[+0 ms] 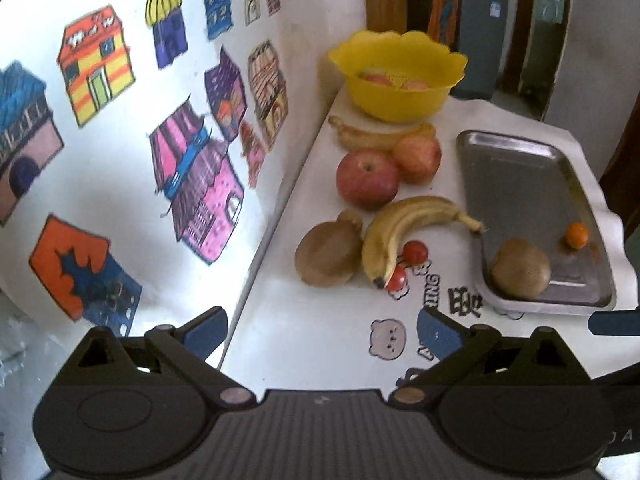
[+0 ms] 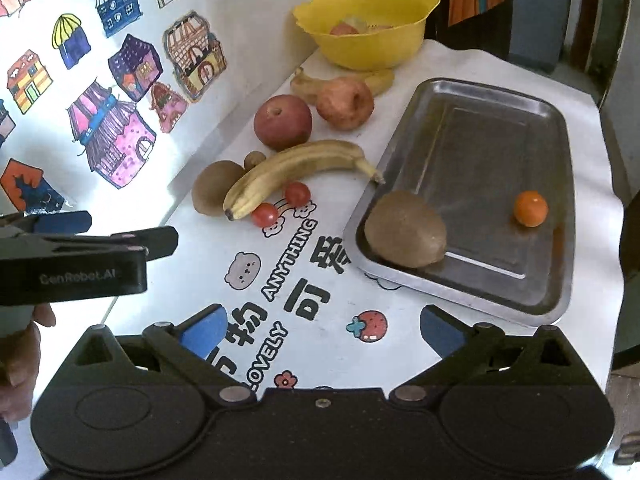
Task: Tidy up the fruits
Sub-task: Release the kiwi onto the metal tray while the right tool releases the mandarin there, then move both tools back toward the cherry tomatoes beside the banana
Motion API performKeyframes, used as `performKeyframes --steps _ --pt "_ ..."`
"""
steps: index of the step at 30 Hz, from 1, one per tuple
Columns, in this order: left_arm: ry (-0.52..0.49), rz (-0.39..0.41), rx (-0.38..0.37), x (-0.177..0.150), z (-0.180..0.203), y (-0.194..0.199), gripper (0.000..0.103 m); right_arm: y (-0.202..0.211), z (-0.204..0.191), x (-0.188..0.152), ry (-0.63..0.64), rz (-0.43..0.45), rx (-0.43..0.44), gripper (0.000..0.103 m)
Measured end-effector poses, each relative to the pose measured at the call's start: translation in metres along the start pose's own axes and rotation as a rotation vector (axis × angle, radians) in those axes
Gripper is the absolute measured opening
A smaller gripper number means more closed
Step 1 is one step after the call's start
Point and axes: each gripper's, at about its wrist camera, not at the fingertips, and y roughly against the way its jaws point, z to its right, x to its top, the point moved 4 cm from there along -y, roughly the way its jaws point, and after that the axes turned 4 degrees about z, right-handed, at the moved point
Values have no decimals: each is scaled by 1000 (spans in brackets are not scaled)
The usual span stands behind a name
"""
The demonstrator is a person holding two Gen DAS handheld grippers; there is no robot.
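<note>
Left tongs (image 1: 322,332): jaws spread fully wide, nothing between blue pads (image 1: 206,330), pitched steeply downward. Right tongs (image 2: 320,330): same wide-open, empty state, same steep downward pitch. Bare hand (image 2: 18,360) gripping left tongs' handle, seen at right-wrist view's left edge.

Black gripper (image 2: 320,334), blue pads (image 2: 202,334), round silver rivets

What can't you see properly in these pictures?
- Fruit inside the yellow bowl: both views, its wall hides most of it.
- The far banana: right wrist view, an apple covers its middle.
- The small brown thing behind the near banana: too hidden to name.
- The right claw: left wrist view, cut off by the edge.
</note>
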Motion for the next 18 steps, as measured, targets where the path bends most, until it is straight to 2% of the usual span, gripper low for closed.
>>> performKeyframes --steps 10,14,18 --pt "16 -28 38 -6 -2 -29 102 -25 -2 7 18 -2 22 102" --pt "49 -24 42 -3 0 -41 102 -33 2 11 64 53 39 102" --pt "76 -12 36 1 1 -54 102 -39 1 15 187 138 46 102"
